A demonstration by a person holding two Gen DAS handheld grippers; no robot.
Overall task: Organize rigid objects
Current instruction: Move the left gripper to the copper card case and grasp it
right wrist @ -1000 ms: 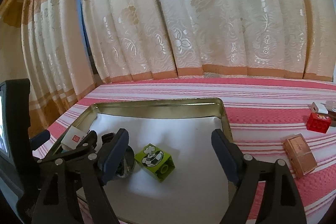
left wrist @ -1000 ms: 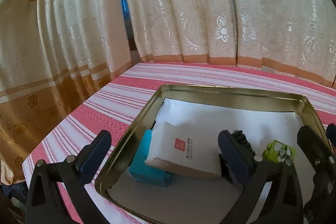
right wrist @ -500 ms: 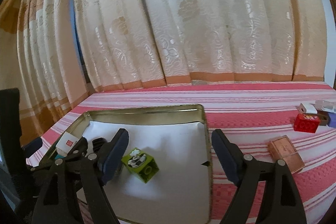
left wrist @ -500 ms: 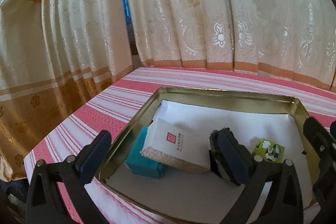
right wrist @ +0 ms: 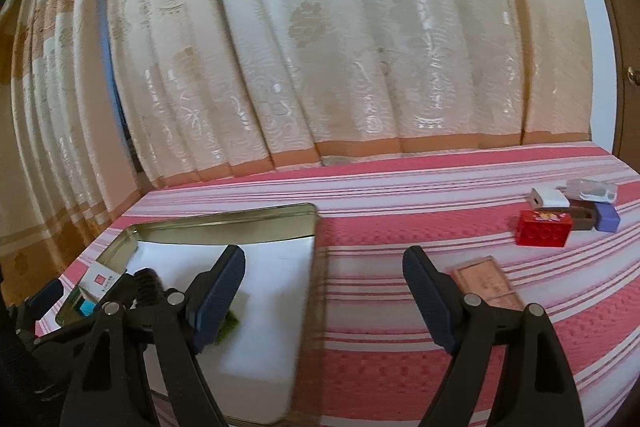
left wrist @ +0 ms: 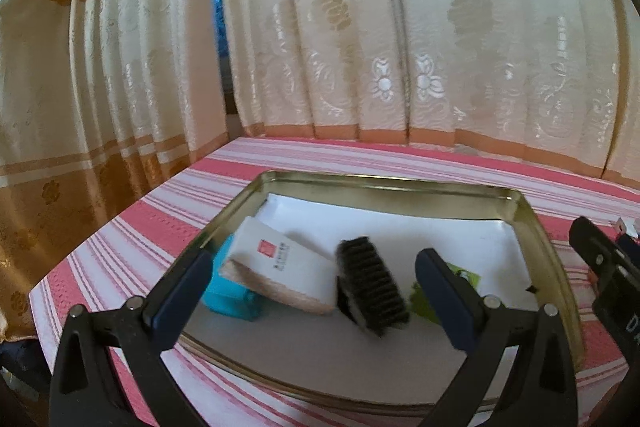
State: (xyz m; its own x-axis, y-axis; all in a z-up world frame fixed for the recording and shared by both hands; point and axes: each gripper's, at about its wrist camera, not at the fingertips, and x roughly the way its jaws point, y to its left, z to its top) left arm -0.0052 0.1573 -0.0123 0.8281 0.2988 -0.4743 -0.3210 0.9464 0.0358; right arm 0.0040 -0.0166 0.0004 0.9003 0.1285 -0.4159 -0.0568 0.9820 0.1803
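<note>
A gold metal tray [left wrist: 532, 227] lined with white paper holds a teal box [left wrist: 228, 295], a white box with a red mark [left wrist: 280, 263] leaning on it, a black brush [left wrist: 372, 283] and a green block [left wrist: 466, 273]. My left gripper [left wrist: 312, 279] hovers open over the tray's near side, gripping nothing. My right gripper [right wrist: 324, 267] is open and empty above the tray's right rim [right wrist: 310, 267]. To its right on the cloth lie a pink box [right wrist: 486, 283] and a red brick [right wrist: 544, 233].
A white adapter [right wrist: 550, 197], a brown piece [right wrist: 582, 219], a purple block [right wrist: 606, 217] and a clear item [right wrist: 592, 189] cluster behind the red brick. Cream curtains [right wrist: 320, 67] hang close behind the pink striped tablecloth [right wrist: 400, 187]. The table's left edge drops off near the tray.
Both grippers have drawn back from the tray and shifted right. In the right wrist view the tray slid left and the loose items came nearer. The brush now shows clear of the left finger.
</note>
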